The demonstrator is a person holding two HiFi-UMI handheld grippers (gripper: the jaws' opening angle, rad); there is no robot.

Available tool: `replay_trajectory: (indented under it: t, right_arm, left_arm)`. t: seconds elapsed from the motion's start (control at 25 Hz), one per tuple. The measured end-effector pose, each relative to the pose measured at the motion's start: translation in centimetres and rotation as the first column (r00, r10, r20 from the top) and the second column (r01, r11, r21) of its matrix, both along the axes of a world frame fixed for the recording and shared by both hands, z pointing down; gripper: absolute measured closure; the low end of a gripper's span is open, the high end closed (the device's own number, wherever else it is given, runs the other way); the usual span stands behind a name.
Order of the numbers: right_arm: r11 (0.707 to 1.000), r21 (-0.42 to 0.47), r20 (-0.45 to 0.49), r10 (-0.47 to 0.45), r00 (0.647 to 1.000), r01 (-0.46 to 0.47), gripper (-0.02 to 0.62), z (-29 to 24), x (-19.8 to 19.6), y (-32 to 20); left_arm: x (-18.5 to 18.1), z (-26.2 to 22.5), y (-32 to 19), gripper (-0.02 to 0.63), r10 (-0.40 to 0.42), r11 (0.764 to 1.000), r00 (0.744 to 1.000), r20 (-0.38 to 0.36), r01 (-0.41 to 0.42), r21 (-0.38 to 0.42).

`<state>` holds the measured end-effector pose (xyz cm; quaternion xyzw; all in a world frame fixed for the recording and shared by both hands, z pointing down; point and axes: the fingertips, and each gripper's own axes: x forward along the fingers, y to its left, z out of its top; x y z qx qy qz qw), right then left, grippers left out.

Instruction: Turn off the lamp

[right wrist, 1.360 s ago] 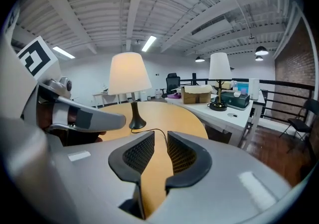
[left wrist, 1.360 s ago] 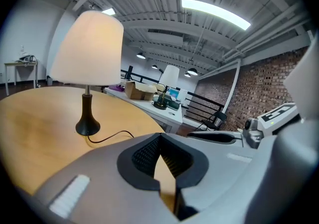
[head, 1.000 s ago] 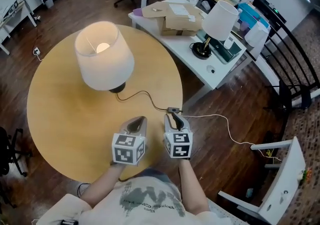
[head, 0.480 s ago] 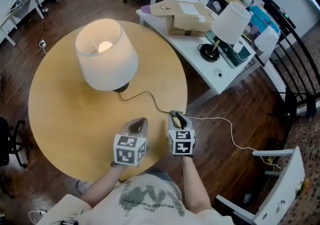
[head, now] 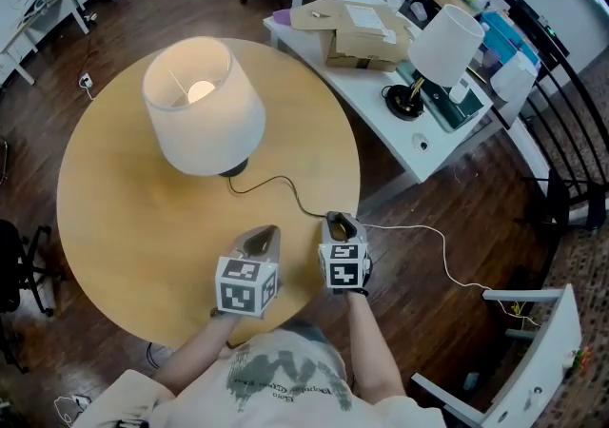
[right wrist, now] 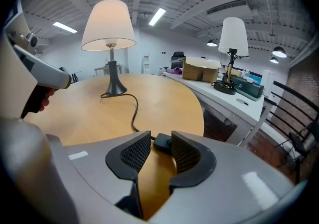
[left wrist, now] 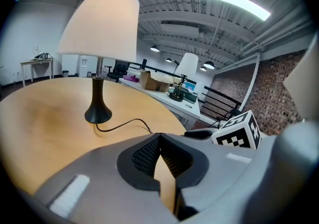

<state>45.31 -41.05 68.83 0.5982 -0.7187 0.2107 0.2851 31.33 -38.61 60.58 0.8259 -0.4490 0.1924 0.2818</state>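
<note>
The lamp's white shade (head: 202,103) glows, lit, on the round wooden table (head: 114,217). A black cord (head: 276,181) runs from its black base (head: 235,167) to an inline switch (right wrist: 162,143) near the table's right edge. My right gripper (head: 338,223) is down over that switch. Its jaws are opening, and in the right gripper view the switch lies between the fingertips (right wrist: 175,138) without the pads pressing on it. My left gripper (head: 265,234) hovers beside it to the left, shut and empty; its tips meet in the left gripper view (left wrist: 160,137).
Beyond the table stands a white desk (head: 419,145) with a second, unlit lamp (head: 445,41) and cardboard boxes (head: 366,36). A white cable (head: 433,238) trails over the wooden floor. A white chair (head: 538,350) is at the lower right, a black railing (head: 561,84) beyond the desk.
My right gripper has sunk towards the table's edge onto the cord's switch, and its jaws have spread wider. The left gripper has stayed put. The lamp stays lit.
</note>
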Motion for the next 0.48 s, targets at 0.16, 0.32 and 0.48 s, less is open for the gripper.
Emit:
replay_trajectory:
  t: [0.16,0.32,0.48]
  right_arm:
    - [1.0,-0.012,-0.03,-0.006,1.0,0.006,0.476,0.0,-0.19,-0.07]
    - [1.0,-0.018,-0.057,-0.002,0.998,0.001,0.48,0.15,-0.17,-0.26]
    - [0.999,-0.025,-0.132,-0.043,0.99,0.04,0.492,0.49,-0.77,-0.29]
  left_arm:
    - [-0.19,0.05,0.1,0.609,-0.009,1.0,1.0,0.004,0.009,-0.005]
    - [-0.23,0.04,-0.09,0.609,-0.012,1.0,1.0,0.006,0.012,-0.006]
    - [-0.28,0.04,-0.15,0.609,-0.015,1.0,1.0,0.004,0.015,-0.005]
